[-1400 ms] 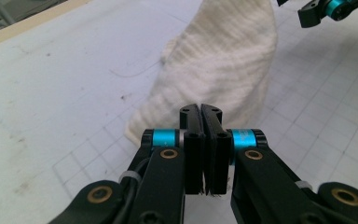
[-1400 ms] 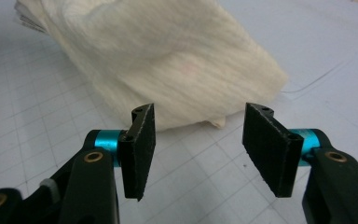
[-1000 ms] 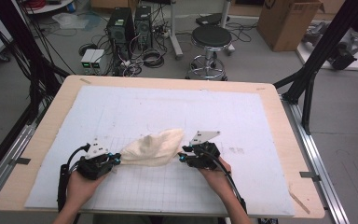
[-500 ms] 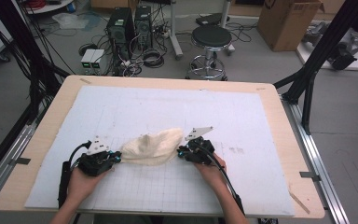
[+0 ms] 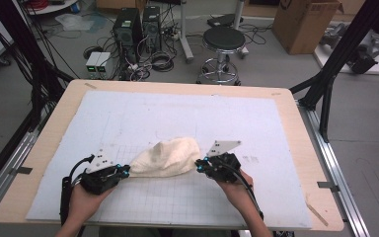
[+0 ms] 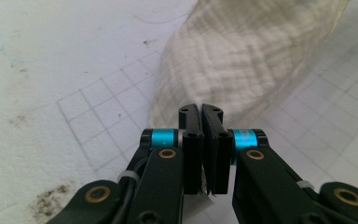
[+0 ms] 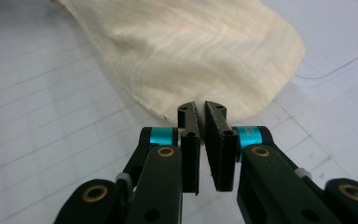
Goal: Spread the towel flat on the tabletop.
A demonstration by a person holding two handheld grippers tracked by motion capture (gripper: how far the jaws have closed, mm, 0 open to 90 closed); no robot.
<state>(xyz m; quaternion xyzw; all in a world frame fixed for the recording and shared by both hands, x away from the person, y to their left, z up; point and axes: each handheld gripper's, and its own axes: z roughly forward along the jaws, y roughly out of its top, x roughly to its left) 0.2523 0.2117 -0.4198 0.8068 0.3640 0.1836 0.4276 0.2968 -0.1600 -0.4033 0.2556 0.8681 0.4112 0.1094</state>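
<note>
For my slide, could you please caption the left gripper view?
Left gripper, jaws closed on the edge of a cream cloth lying on a gridded white mat.

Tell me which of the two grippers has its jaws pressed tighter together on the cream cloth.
The left gripper: its jaws meet almost flush on the cream cloth. The right gripper shows a narrow gap widening toward the base.

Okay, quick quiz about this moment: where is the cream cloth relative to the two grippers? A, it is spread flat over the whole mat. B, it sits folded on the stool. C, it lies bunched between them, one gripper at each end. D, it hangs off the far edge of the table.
C: in the high view the cream cloth lies bunched on the white mat, with the left gripper at one end and the right gripper at the other.
</note>
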